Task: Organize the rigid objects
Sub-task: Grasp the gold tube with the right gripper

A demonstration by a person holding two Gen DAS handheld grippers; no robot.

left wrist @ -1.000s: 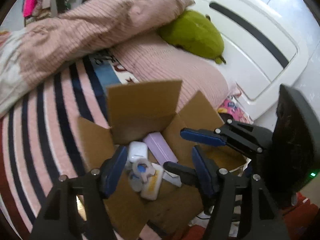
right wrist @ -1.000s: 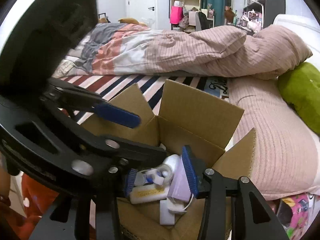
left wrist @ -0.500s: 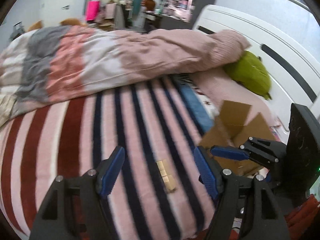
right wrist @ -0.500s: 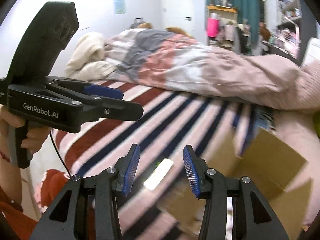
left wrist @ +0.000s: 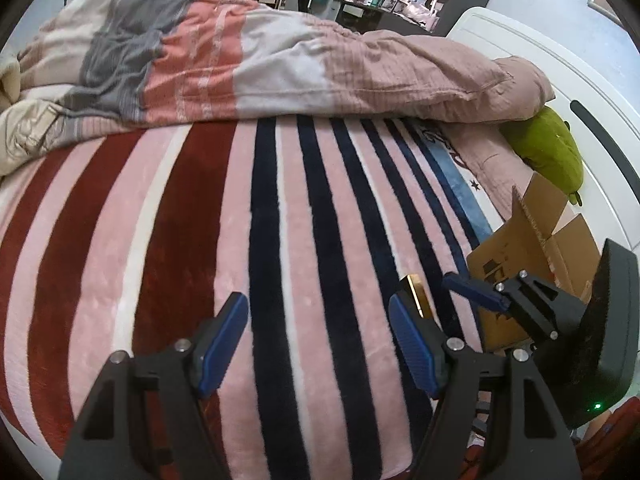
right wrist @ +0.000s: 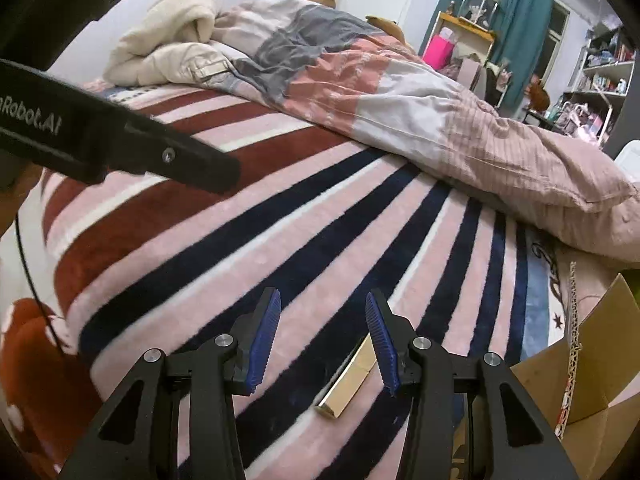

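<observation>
Both jaws open & empty: right gripper [right wrist: 322, 336] should drop straight over the slim gold rectangular bar [right wrist: 347, 380] on the striped plush blanket [right wrist: 280, 240], pinching its narrow sides; left gripper [left wrist: 318, 340] idle.

"nrobot.ai" stands in white on the left claw [right wrist: 120, 148].

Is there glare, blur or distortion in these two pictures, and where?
Left wrist view: sharp; the fisheye bends the blanket stripes outward, with dark corners; the gold bar shows a bright glint. Right wrist view: also sharp in the middle; the gold bar reflects light along its top; the left tool body near the top left edge looks soft.
</observation>
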